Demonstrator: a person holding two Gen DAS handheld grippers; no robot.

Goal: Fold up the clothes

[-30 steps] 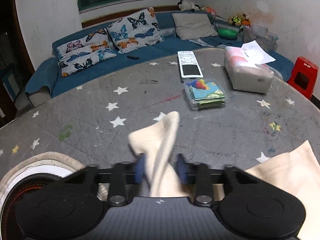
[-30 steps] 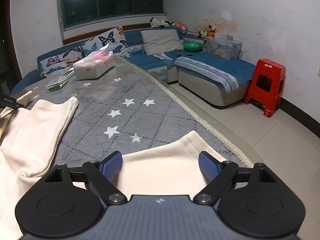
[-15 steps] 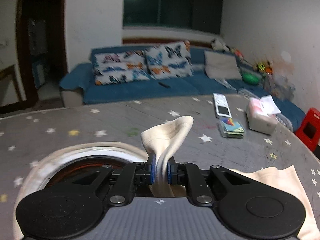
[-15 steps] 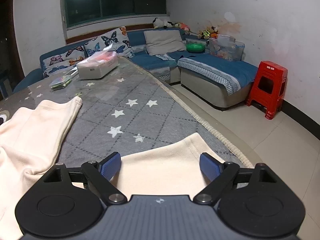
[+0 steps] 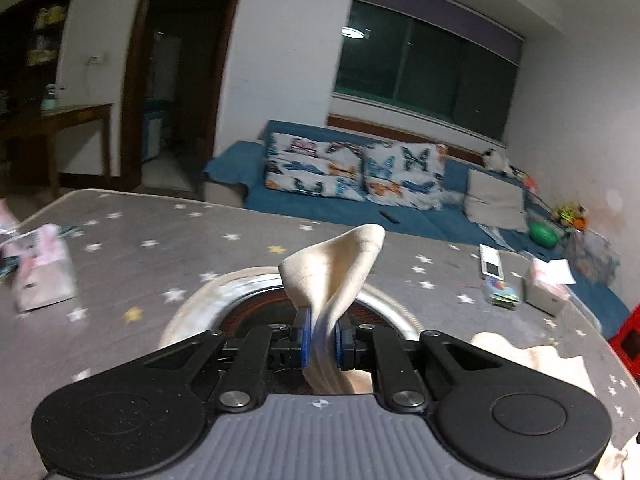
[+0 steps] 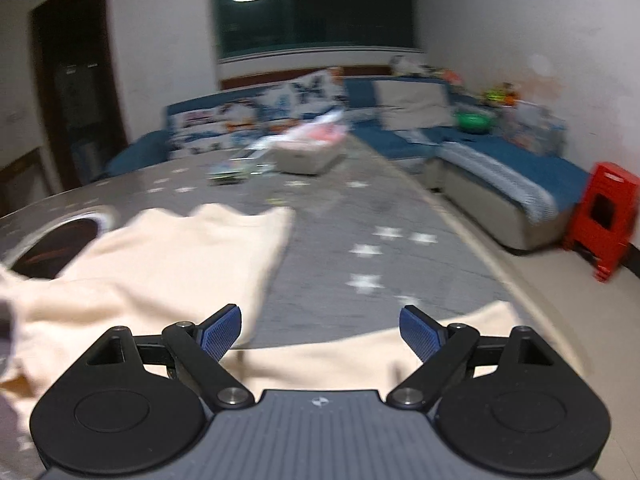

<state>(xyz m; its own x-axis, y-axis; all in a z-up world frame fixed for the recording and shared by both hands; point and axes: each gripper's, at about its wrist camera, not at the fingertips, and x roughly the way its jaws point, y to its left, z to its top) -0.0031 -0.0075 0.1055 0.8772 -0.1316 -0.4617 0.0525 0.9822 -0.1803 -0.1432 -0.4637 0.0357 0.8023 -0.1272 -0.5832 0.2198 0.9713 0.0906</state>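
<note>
A cream garment (image 6: 168,264) lies spread over the grey star-patterned table (image 6: 360,240). My left gripper (image 5: 320,338) is shut on a bunched fold of the cream garment (image 5: 340,264), which sticks up past the blue pads and hangs down below them. More of the cloth lies at the lower right of the left wrist view. My right gripper (image 6: 320,332) is open above a cream edge of the garment (image 6: 360,356) near the table's right rim, with nothing between its fingers.
A round recess with a dark red centre (image 5: 256,308) sits in the table under my left gripper. A tissue box (image 5: 548,292), a remote (image 5: 492,262) and a clear box (image 5: 502,294) lie at the far right. A pink packet (image 5: 40,272) lies left. A red stool (image 6: 604,220) stands on the floor.
My left gripper shut on the cream fold and lifted it, swinging left and tilting up. My right gripper stayed open and turned left over the garment.
</note>
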